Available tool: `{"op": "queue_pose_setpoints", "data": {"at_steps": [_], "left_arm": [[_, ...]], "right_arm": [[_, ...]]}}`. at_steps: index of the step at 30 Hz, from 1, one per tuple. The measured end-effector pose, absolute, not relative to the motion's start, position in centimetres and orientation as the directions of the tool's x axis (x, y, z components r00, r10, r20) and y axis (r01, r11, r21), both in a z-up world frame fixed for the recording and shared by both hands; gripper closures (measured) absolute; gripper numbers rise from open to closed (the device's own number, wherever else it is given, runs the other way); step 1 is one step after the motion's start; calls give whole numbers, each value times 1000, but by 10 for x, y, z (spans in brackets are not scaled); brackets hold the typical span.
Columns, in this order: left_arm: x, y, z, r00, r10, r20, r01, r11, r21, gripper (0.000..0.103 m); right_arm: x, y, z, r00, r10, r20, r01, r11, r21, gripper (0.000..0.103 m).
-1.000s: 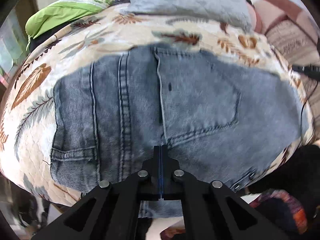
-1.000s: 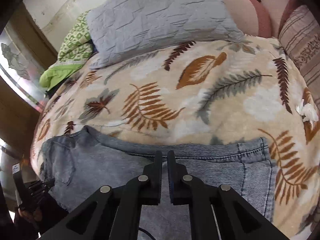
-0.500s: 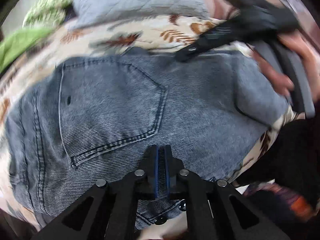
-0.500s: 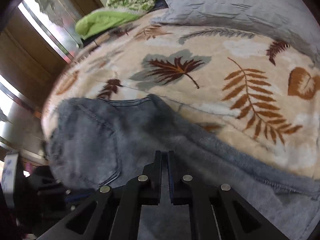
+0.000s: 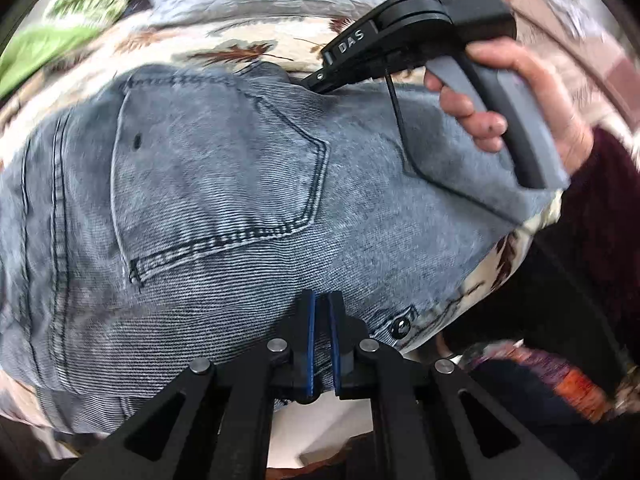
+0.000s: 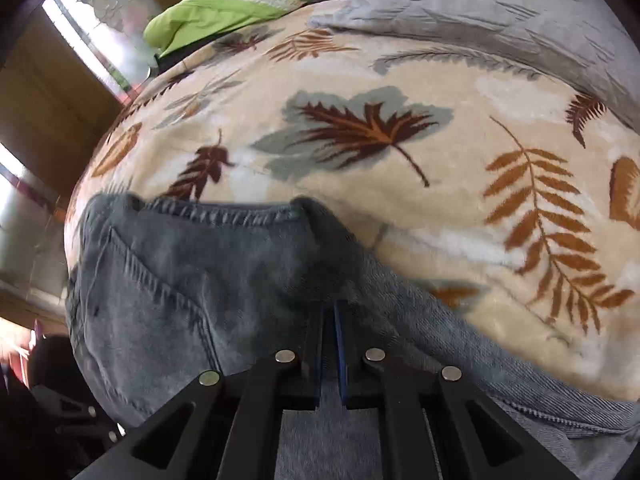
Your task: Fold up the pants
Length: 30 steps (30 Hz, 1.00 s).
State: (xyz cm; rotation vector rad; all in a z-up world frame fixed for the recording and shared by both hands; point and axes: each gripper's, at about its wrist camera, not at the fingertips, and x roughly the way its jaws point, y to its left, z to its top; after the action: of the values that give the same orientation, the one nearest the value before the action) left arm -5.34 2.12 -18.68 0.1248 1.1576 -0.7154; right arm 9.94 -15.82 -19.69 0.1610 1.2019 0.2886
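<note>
Jeans (image 5: 224, 184): lying waistband-up on leaf blanket (image 6: 400, 184), needing smoothing before folding.
Left gripper (image 5: 321, 334): closed, gripping nothing.
Right gripper (image 6: 329, 344): closed, pressing denim empty-handed.

Jeans (image 5: 224, 184) run past both views' edges.

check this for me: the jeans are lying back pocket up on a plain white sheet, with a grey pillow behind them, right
Not quite. The jeans lie back pocket up, and the grey pillow is behind them, but they rest on a cream leaf-print blanket, not a plain white sheet. The right wrist view shows the brown and grey leaves clearly.
</note>
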Motion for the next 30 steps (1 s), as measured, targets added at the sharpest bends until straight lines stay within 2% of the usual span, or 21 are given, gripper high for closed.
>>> {"op": "queue_pose_setpoints", "data": {"at_steps": [5, 10, 11, 13, 14, 15, 16, 17, 23, 25, 26, 27, 30], "left_arm": [[-51, 29, -178, 202, -500, -842, 556, 766, -322, 98], [-54, 34, -156, 280, -563, -777, 571, 749, -337, 98], [-54, 33, -151, 298, -574, -763, 574, 746, -337, 97], [-51, 26, -147, 325, -564, -760, 567, 759, -321, 86], [-45, 21, -151, 324, -545, -773, 556, 771, -311, 61], [-42, 16, -156, 302, -525, -796, 540, 782, -312, 41], [-40, 14, -160, 283, -529, -800, 535, 779, -326, 39], [-41, 11, -159, 285, -527, -800, 533, 781, -325, 38], [-56, -15, -163, 339, -455, -823, 629, 760, -161, 25], [-65, -22, -164, 366, -421, -830, 662, 745, -86, 22], [-68, -24, -165, 376, -410, -831, 671, 739, -61, 22], [-71, -25, -166, 384, -402, -831, 678, 733, -41, 22], [-68, -23, -166, 381, -415, -827, 680, 731, -53, 22]], "right_arm": [[104, -184, -195, 426, 294, -856, -25, 949, 314, 96], [83, -216, -167, 516, 408, -754, -72, 897, 436, 95], [80, -220, -165, 516, 423, -745, -71, 887, 456, 92], [72, -228, -165, 515, 446, -732, -55, 869, 491, 80], [70, -230, -167, 511, 450, -732, -39, 864, 503, 63], [65, -232, -169, 506, 447, -738, -17, 860, 509, 34], [62, -232, -172, 503, 443, -742, -1, 859, 512, 26], [60, -231, -175, 491, 435, -755, 9, 864, 503, 24], [56, -226, -192, 451, 289, -844, 26, 941, 336, 27], [57, -217, -193, 454, 225, -862, -10, 969, 247, 34], [57, -211, -193, 455, 187, -871, -32, 981, 194, 43], [57, -207, -193, 461, 148, -875, -49, 989, 142, 59], [61, -202, -193, 484, 70, -872, -57, 997, 49, 79]]}}
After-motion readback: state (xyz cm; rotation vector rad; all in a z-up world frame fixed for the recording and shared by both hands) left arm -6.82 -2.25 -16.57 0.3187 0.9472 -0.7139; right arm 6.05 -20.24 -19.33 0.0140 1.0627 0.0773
